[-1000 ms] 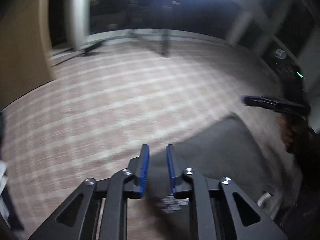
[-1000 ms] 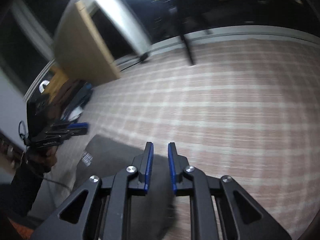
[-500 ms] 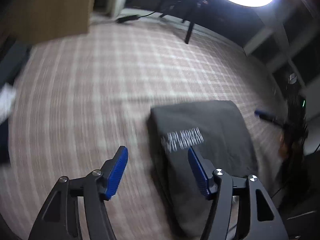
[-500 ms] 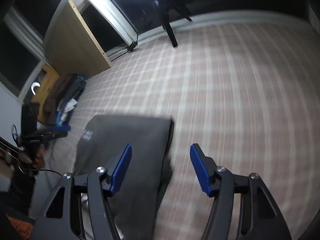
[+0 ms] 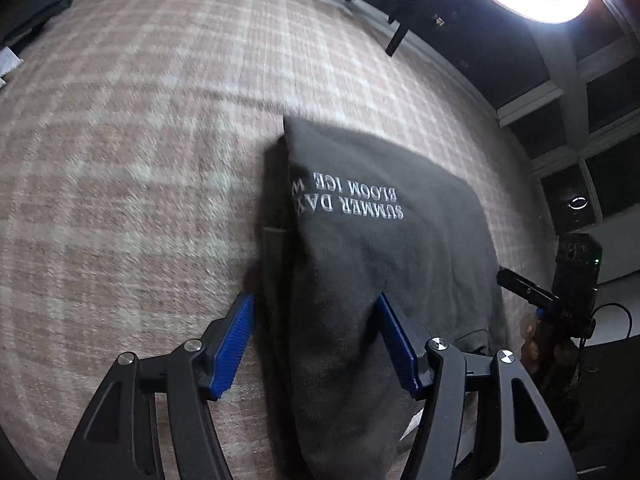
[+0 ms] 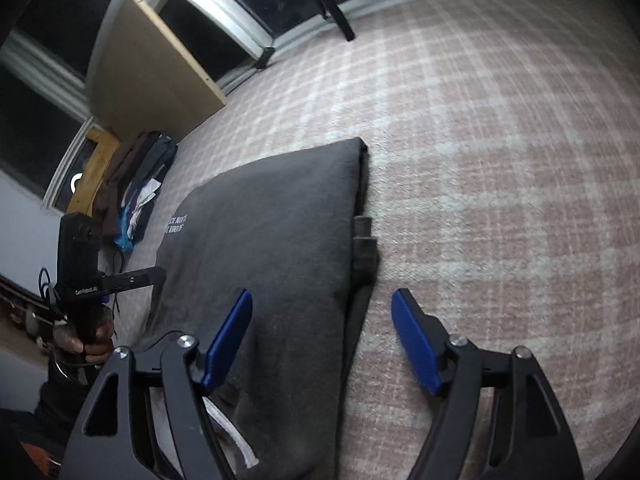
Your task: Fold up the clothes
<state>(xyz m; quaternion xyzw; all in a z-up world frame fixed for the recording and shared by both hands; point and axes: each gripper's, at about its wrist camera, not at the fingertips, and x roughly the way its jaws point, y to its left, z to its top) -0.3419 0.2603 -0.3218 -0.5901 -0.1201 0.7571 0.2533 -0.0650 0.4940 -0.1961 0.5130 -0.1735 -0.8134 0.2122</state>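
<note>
Two grippers, both with jaws spread wide and gripping nothing. Dark grey shirt [image 5: 384, 264] folded into a layered rectangle on the plaid carpet [image 5: 132, 152]; soft, light, limp, likely to sag and unfold if lifted by one layer, so best pinched through all layers at an edge. Left gripper [image 5: 316, 344] astride its left edge, right gripper [image 6: 322, 334] astride its right edge.
</note>
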